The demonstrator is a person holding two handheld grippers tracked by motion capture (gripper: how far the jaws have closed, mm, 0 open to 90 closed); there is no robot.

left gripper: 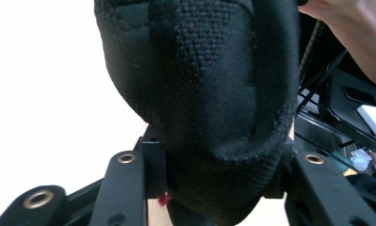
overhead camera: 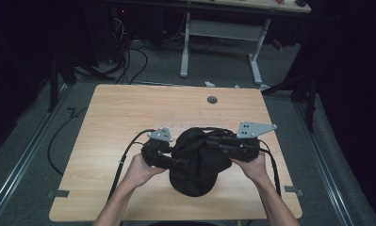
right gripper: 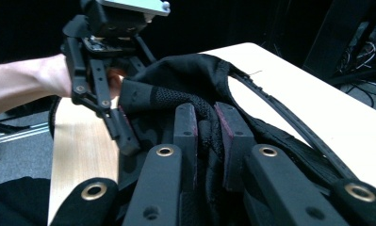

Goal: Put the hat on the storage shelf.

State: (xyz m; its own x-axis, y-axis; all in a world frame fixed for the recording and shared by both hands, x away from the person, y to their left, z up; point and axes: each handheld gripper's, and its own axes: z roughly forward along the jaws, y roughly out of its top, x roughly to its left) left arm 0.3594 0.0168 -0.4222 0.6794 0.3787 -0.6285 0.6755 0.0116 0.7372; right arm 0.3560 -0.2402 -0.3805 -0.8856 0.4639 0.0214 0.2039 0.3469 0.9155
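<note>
A black fabric bag [overhead camera: 195, 162] lies slumped near the front middle of the wooden table [overhead camera: 124, 108]. My left gripper [overhead camera: 175, 160] comes in from the bag's left side. In the left gripper view a thick padded woven part of the bag [left gripper: 200, 84] fills the gap between the jaws of my left gripper [left gripper: 218, 181] and touches both. My right gripper [overhead camera: 215, 141] reaches in from the right. Its red-edged pads [right gripper: 225, 136] are shut on a fold of the bag's mesh cloth [right gripper: 205, 125]. My left gripper [right gripper: 122, 129] also shows there, at the bag's far edge.
A round cable hole [overhead camera: 212, 100] sits near the table's far edge. Behind the table stands a white-legged desk [overhead camera: 184, 47], with cables [overhead camera: 129, 61] on the floor. Black cables trail from both grippers over the table's front. A bag strap [right gripper: 289, 122] runs across the table on the right.
</note>
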